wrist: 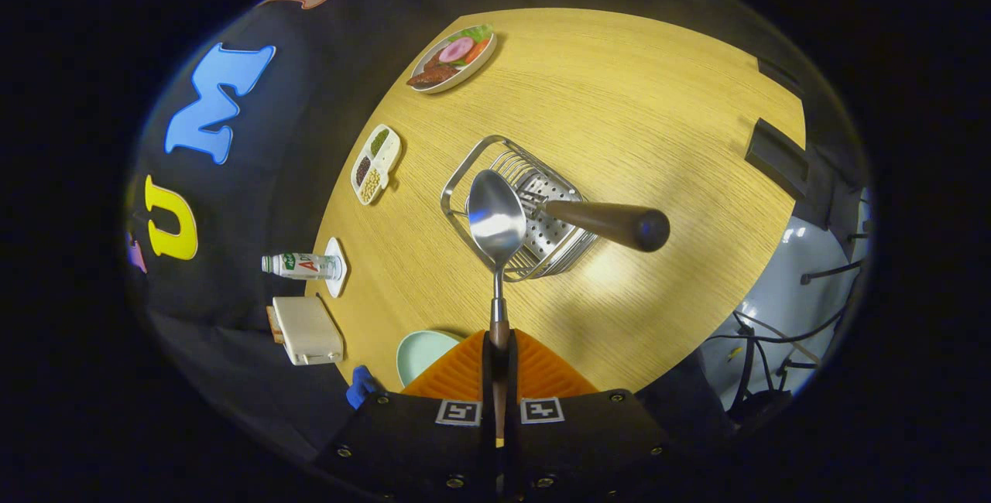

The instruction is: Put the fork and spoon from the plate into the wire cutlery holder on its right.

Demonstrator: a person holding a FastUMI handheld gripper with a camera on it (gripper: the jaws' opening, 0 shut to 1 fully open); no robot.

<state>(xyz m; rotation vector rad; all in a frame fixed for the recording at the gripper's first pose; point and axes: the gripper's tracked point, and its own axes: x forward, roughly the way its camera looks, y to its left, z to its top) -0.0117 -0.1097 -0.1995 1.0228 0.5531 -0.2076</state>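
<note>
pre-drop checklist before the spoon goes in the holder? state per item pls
1. Claw shut on the spoon handle, both orange fingers pressing it: ok.
2. Spoon bowl points ahead, over the wire holder: ok.
3. Fork already in the holder, brown handle leaning out toward the far side: ok.
4. Room for the spoon beside the fork: cannot tell, spoon bowl covers part of the opening.
5. Holder upright on the table, nothing touching it: ok.
6. Spoon height above the rim: cannot tell.
</note>
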